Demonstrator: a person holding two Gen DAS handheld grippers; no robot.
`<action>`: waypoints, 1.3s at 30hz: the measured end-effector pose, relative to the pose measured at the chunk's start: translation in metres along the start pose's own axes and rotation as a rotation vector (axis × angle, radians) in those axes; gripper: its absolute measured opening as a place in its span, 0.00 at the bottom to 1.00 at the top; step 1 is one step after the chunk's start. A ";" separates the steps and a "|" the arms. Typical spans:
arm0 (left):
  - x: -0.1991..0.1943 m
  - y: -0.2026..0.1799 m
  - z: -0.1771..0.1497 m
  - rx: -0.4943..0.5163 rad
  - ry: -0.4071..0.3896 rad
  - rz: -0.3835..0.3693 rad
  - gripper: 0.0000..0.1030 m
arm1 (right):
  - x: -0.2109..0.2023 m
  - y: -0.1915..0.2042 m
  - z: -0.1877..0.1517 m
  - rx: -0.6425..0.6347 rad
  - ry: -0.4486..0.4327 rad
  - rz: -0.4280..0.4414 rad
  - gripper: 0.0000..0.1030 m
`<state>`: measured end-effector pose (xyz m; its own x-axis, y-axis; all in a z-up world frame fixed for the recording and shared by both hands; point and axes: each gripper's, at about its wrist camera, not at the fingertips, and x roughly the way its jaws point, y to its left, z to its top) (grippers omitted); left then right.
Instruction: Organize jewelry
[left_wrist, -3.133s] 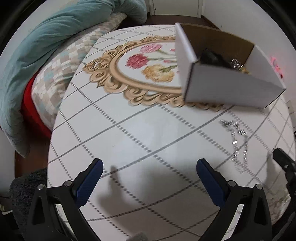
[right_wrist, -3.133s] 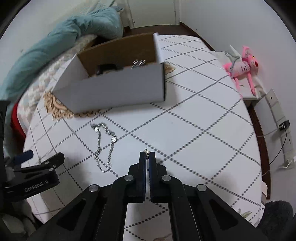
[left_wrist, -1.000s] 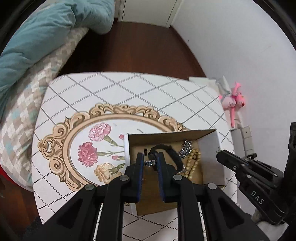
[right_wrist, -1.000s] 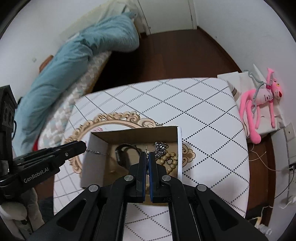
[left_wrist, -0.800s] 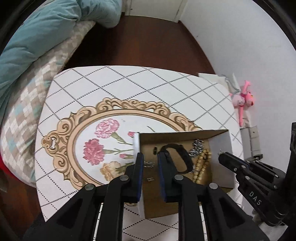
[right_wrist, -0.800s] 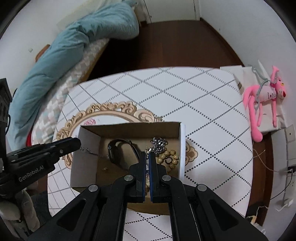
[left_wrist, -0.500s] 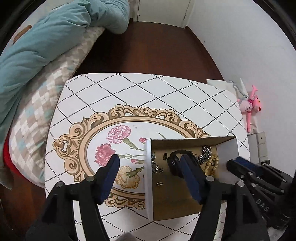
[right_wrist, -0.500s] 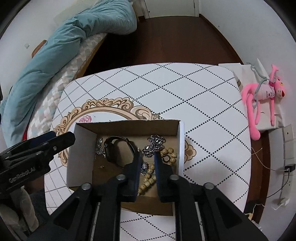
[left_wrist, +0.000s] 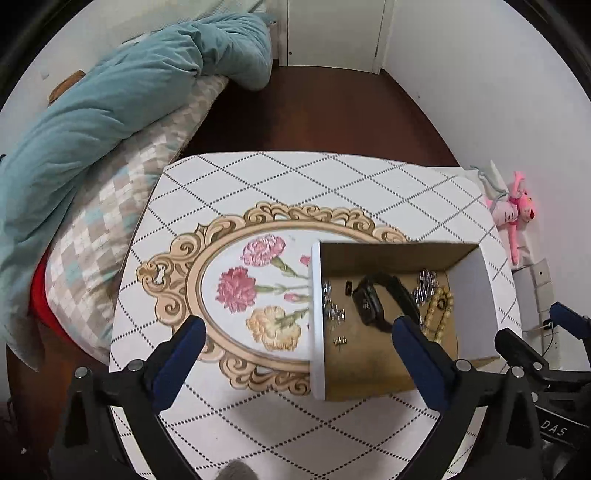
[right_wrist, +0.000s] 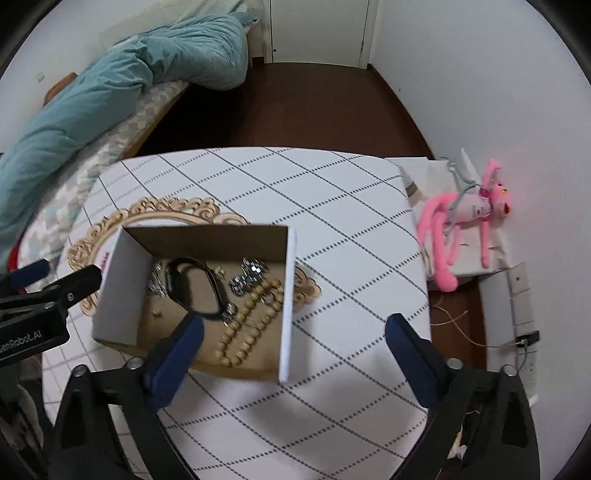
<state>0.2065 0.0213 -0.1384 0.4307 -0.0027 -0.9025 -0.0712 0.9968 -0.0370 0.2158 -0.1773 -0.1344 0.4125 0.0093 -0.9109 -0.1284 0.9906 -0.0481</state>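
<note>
An open white cardboard box (left_wrist: 317, 332) (right_wrist: 286, 302) stands on the table and holds the jewelry: a black watch (left_wrist: 373, 302) (right_wrist: 192, 288), a wooden bead string (left_wrist: 437, 314) (right_wrist: 247, 325), silver chains (left_wrist: 426, 286) (right_wrist: 247, 277) and small silver pieces (left_wrist: 332, 310) (right_wrist: 157, 284). My left gripper (left_wrist: 295, 354) is open and empty, high above the box's left wall. My right gripper (right_wrist: 293, 350) is open and empty, high above the box's right wall.
The table (left_wrist: 280, 184) carries a white diamond-pattern cloth with a gold floral oval (left_wrist: 236, 288). A bed with a teal duvet (left_wrist: 110, 103) lies to the left. A pink plush toy (right_wrist: 469, 218) lies on the floor at the right, by a wall.
Both grippers lifted a silver chain from the table, carried it over the box, opened wide and let it fall in. They have since risen higher above the box.
</note>
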 end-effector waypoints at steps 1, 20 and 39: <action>0.000 0.000 -0.004 -0.004 0.002 -0.002 1.00 | 0.001 0.001 -0.003 -0.003 0.001 -0.004 0.99; -0.064 -0.007 -0.042 0.014 -0.060 0.008 1.00 | -0.053 -0.009 -0.035 0.068 -0.069 -0.005 1.00; -0.215 -0.008 -0.065 0.001 -0.259 0.007 1.00 | -0.232 -0.008 -0.074 0.102 -0.314 -0.037 1.00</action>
<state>0.0566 0.0086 0.0278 0.6465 0.0252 -0.7625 -0.0748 0.9967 -0.0304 0.0547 -0.1976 0.0470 0.6752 -0.0009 -0.7376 -0.0237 0.9995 -0.0229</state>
